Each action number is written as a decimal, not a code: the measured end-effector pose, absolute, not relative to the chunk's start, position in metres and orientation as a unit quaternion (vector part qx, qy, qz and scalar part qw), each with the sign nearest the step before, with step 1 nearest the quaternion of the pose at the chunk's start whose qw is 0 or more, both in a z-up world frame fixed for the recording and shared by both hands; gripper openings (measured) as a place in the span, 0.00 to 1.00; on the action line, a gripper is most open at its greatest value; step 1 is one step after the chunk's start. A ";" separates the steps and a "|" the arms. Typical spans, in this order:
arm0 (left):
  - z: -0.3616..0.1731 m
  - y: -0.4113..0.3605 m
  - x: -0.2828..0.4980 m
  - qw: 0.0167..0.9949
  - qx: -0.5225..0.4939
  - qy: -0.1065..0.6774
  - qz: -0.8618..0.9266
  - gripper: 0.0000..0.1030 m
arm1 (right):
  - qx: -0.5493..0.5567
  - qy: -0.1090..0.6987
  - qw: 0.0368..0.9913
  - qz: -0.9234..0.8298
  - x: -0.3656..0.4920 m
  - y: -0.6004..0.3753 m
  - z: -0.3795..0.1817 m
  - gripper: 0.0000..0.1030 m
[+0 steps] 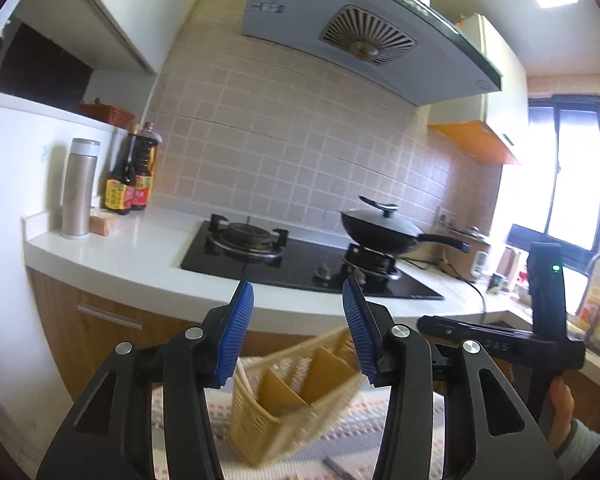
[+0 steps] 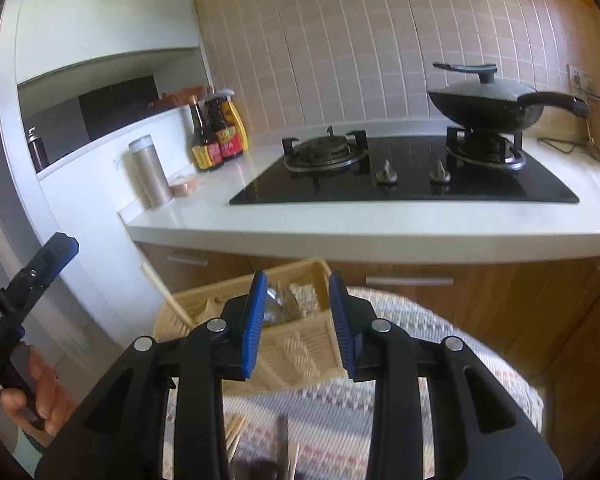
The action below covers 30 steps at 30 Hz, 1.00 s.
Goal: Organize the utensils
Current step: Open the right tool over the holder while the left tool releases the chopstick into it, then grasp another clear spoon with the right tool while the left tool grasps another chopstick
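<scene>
A tan plastic utensil basket with dividers stands on a striped cloth; light chopsticks lean at its left end. It also shows in the right wrist view, with a chopstick sticking out at its left. Loose chopsticks and a dark utensil handle lie on the cloth near me. My left gripper is open and empty, raised above the basket. My right gripper is open and empty, just above the basket. Each gripper shows in the other's view.
Behind is a white counter with a black gas hob, a lidded wok, sauce bottles and a steel flask. Wooden cabinet drawers sit below. A range hood hangs above. A sink tap is far right.
</scene>
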<state>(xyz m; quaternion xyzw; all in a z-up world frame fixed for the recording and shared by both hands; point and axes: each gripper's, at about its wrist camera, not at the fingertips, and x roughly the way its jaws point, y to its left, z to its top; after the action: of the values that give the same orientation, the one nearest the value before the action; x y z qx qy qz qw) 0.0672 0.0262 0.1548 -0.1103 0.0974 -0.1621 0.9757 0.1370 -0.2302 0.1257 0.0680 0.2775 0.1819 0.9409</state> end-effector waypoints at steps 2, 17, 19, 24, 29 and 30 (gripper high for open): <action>0.156 0.024 0.059 0.975 -0.101 0.107 -0.168 0.43 | 0.068 0.294 0.936 0.181 0.130 -0.232 0.124 0.28; 0.038 0.004 0.066 0.890 -0.025 0.413 -0.192 0.34 | 0.000 0.524 0.834 0.172 0.113 -0.208 0.022 0.28; 0.013 0.004 0.077 0.860 -0.035 0.465 -0.209 0.34 | -0.005 0.548 0.818 0.174 0.118 -0.202 0.004 0.28; -0.019 -0.002 0.089 0.828 -0.007 0.515 -0.221 0.28 | 0.010 0.583 0.791 0.182 0.132 -0.194 -0.021 0.28; -0.034 -0.009 0.099 0.821 0.033 0.530 -0.208 0.26 | 0.011 0.594 0.785 0.178 0.150 -0.187 -0.030 0.28; -0.034 -0.011 0.099 0.824 0.044 0.526 -0.206 0.25 | 0.010 0.595 0.784 0.178 0.153 -0.186 -0.031 0.28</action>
<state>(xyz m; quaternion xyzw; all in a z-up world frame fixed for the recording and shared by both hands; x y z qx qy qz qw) 0.0987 -0.0110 -0.0344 0.0441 0.5263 -0.2063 0.8237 0.1531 -0.1857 -0.0310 0.0105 0.5946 0.1776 0.7841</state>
